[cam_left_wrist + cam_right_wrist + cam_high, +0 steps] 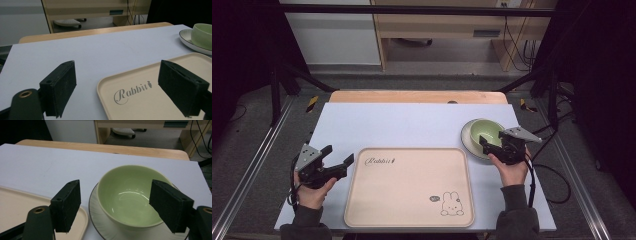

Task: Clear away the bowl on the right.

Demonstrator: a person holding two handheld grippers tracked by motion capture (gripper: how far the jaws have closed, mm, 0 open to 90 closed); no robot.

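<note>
Judging from how things lie, the work has barely begun: the cream tray [409, 186] nearest the person is bare apart from its printed rabbit and lettering, and nothing has been set on it yet. At its left edge the left gripper [339, 161] rests low over the pale surface [412, 125], its jaws spread wide with nothing between them; in the left gripper view they frame the tray's near corner and touch nothing. Farther out and to the right, just beyond the tray's far right corner, the green bowl [485, 134] sits upright on a white saucer [468, 140], the saucer's rim close beside the tray's edge. The right gripper [484, 144] is at the bowl's near side, and in the right gripper view its jaws stand wide on either side of the bowl [130, 197]; they look apart from its wall, though contact at the right-hand jaw is hard to rule out, so I read the bowl as approached but not gripped. Still to do, as far as I can tell: closing on the bowl, lifting it, and presumably bringing it across to the tray.
</note>
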